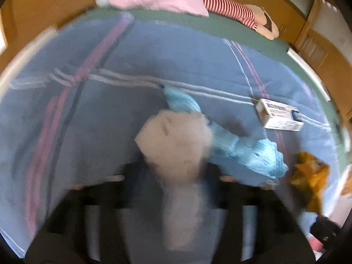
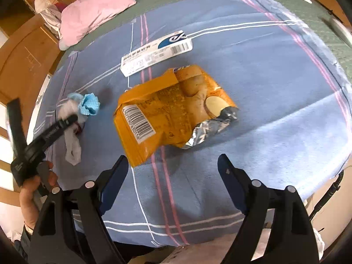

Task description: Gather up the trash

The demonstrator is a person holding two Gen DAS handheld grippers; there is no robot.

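- At nine o'clock on the blue blanket [image 2: 253, 70], the left gripper [image 2: 68, 118] is closing on a white plastic bag [image 1: 176, 140] beside a blue wrapper [image 2: 90, 104].
- At the centre, an orange chip bag [image 2: 167, 107] is lying flat, with a white box [image 2: 154, 52] at twelve o'clock from it.
- At six o'clock, the right gripper [image 2: 173, 167] is hanging with jaws apart and empty; I judge it needs lowering around the chip bag's near edge next.

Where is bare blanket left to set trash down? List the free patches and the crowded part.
Free: the wide blue blanket right of the orange snack bag, and the strip between that bag and the right gripper. Crowded: the left side, with the white box, blue crumpled wrapper and left gripper.
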